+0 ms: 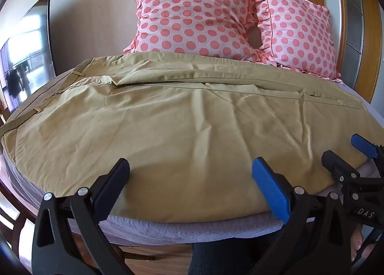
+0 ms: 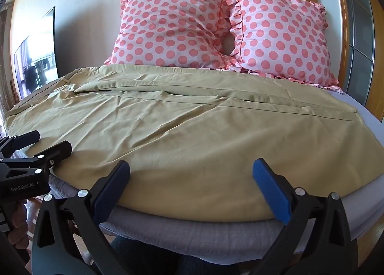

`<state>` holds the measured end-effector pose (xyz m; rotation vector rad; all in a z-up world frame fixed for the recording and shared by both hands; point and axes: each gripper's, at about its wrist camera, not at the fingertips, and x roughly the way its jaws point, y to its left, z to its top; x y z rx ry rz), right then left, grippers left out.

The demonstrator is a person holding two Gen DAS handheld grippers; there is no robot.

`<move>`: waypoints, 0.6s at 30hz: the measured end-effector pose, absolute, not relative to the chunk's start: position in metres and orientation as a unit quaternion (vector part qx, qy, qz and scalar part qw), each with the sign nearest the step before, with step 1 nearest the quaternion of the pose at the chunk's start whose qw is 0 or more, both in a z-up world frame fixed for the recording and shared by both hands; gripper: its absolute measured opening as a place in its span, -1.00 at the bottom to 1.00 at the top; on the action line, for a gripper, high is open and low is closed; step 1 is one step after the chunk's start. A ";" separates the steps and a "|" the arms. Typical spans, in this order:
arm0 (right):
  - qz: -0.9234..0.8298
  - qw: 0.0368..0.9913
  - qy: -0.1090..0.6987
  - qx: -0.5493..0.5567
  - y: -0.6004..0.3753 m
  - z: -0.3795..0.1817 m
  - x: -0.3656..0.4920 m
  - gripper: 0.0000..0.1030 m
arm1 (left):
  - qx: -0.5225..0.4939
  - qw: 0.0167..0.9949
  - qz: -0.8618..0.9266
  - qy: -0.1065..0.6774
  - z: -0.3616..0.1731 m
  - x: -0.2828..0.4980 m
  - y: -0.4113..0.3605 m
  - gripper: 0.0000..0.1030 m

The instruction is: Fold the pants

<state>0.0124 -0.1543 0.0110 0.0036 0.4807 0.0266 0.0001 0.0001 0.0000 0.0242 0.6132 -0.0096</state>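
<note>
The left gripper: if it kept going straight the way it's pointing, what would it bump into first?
Most likely the khaki pants spread on the bed: the open left gripper hovers by their near edge. If it cleared them, the polka-dot pillows come next; its height is hard to judge.

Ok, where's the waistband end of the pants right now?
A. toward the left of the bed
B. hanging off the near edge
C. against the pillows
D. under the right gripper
A: the belt loops on the khaki pants sit at the left end in both views, with the legs running right.
</note>
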 end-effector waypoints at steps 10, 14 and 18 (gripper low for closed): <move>0.013 0.971 0.238 0.002 -0.154 0.011 0.012 0.97 | 0.013 0.954 -0.004 0.300 0.000 0.000 0.000 0.97; 0.013 0.971 0.238 0.002 -0.154 0.011 0.012 0.97 | 0.013 0.954 -0.004 0.300 0.000 0.000 0.000 0.97; 0.013 0.971 0.238 0.002 -0.154 0.011 0.012 0.97 | 0.013 0.954 -0.004 0.300 0.000 0.000 0.000 0.97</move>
